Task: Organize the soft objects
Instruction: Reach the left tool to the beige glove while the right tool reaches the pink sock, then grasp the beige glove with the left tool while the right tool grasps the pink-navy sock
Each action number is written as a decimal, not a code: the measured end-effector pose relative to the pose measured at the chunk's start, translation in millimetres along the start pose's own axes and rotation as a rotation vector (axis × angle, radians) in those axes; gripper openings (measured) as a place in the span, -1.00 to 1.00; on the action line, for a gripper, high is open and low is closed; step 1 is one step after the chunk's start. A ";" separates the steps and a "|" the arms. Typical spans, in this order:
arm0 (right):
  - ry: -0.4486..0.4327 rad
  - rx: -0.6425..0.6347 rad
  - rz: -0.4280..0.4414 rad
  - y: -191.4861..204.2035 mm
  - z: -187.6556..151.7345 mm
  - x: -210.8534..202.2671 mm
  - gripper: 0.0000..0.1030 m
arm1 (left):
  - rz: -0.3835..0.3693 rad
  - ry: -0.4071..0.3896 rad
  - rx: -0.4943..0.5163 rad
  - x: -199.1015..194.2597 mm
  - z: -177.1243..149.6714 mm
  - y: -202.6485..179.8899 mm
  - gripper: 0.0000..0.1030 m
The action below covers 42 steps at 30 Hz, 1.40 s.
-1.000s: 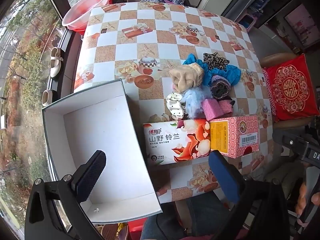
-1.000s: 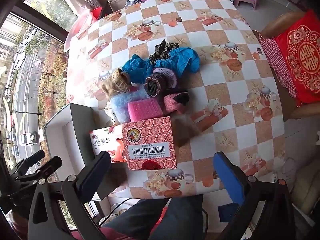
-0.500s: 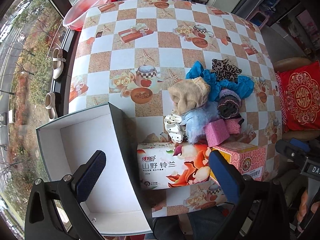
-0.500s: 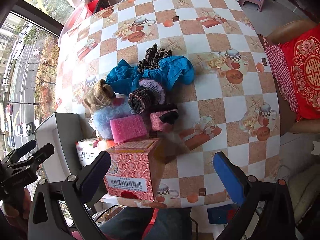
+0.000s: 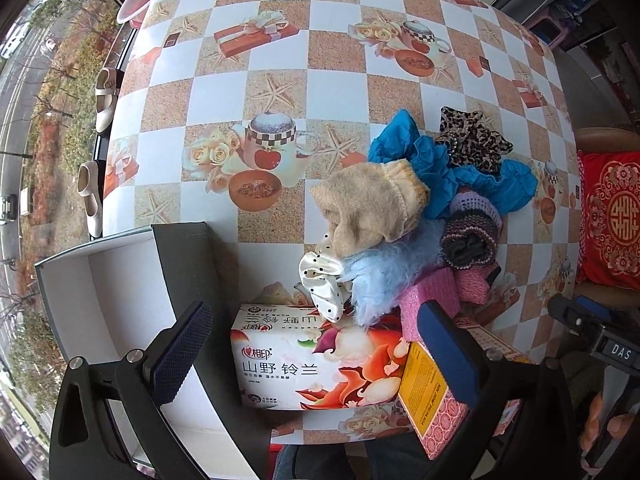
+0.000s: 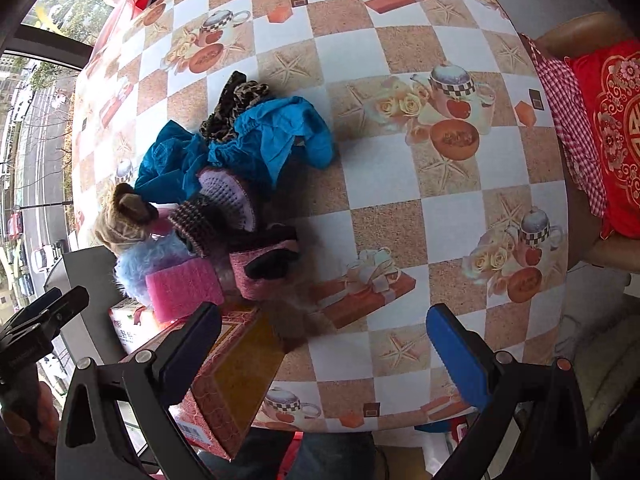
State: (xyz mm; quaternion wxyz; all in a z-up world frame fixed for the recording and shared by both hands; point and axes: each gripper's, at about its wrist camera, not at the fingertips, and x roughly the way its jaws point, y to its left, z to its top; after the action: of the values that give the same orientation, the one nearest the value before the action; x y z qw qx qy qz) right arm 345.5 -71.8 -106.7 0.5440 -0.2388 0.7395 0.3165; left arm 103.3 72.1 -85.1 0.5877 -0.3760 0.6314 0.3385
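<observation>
- Right now both grippers hover over the near edge of the table (image 5: 340,52), nothing between either set of pads.
- Left gripper (image 5: 312,348): jaws spread wide, empty, hanging above the tissue pack (image 5: 316,360) (white, floral print). One finger sits over the white box's rim, the other over the pink carton (image 5: 432,408).
- Right gripper (image 6: 324,348): jaws also spread wide, empty. Its left finger overlaps the pink carton (image 6: 224,392); its right finger is over bare tablecloth.
- White box (image 5: 112,320): open top, dark outer wall, at the table's near-left corner, just beside the tissue pack. No soft item shows inside it.
- Tissue pack and pink carton lie side by side at the table's front edge, touching or nearly so.
- Soft pile sits just behind those two, all on the tablecloth, none in the box:
  - pink sponge-like block (image 5: 428,300) and white polka-dot scrunchie (image 5: 324,280) nearest, resting against the top of the tissue pack;
  - pale blue fuzzy piece (image 5: 384,268) between them;
  - beige knit piece (image 5: 368,204) on top of the blue fuzz;
  - striped purple knit roll (image 5: 472,232) and a pink knit piece (image 6: 260,268) to the right;
  - bright blue cloth (image 6: 260,144) behind, leopard-print scrunchie (image 5: 472,144) furthest back.
- Far half of the table is bare checkered cloth.
- Red cushion (image 6: 608,128) on a chair, off the right side (well apart from the pile).
- Pale shoes (image 5: 104,96) on the sill past the left edge.
</observation>
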 end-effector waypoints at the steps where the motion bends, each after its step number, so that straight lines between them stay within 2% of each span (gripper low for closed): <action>1: 0.005 0.002 0.006 -0.7 1.2 3.8 1.00 | 0.000 -0.001 -0.002 1.5 3.3 -1.1 0.99; 10: 0.092 -0.002 0.073 3.9 12.0 48.4 1.00 | -0.007 0.036 0.016 30.9 37.0 -28.5 0.97; 15: 0.141 -0.021 0.123 16.4 18.8 78.9 1.00 | 0.017 0.084 -0.029 56.0 52.3 -27.6 0.71; 16: 0.155 -0.036 0.125 20.1 20.4 85.5 1.00 | 0.010 0.104 -0.039 62.1 54.5 -25.7 0.60; 19: 0.186 -0.081 0.081 29.8 24.4 106.1 1.00 | -0.043 0.147 -0.072 75.1 61.0 -19.4 0.51; 21: 0.173 -0.097 0.009 29.5 24.7 114.7 1.00 | -0.091 0.122 -0.063 73.9 65.5 -17.5 0.41; 24: 0.122 -0.059 -0.096 10.6 21.2 112.1 1.00 | -0.114 0.105 -0.040 70.1 69.1 -17.9 0.24; 27: 0.076 0.015 -0.202 -23.8 18.5 104.4 1.00 | -0.125 0.087 -0.021 67.8 72.9 -18.2 0.24; 28: 0.066 0.042 -0.212 -35.5 17.5 101.1 1.00 | -0.133 0.090 -0.024 67.7 75.5 -17.8 0.24; 29: 0.062 0.060 -0.193 -42.4 16.6 99.0 1.00 | -0.142 0.096 -0.028 67.3 80.4 -17.9 0.24; 32: 0.044 0.064 -0.036 -47.0 10.8 94.0 1.00 | -0.143 0.094 -0.020 68.1 85.9 -17.6 0.24; 34: 0.036 0.016 0.001 -34.4 6.7 97.6 1.00 | -0.135 0.086 -0.014 69.2 86.9 -18.2 0.24; 41: 0.009 -0.093 -0.078 2.6 8.8 129.0 0.99 | -0.134 0.070 -0.009 68.3 80.7 -23.9 0.24; 42: 0.012 -0.095 -0.076 3.4 7.6 131.9 0.84 | -0.133 0.062 -0.006 68.2 80.0 -23.6 0.20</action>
State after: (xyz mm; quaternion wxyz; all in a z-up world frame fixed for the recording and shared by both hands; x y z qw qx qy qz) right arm 309.3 -65.1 -233.5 0.5391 -0.2941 0.7174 0.3288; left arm 161.1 124.9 -159.2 0.5882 -0.4290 0.6218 0.2887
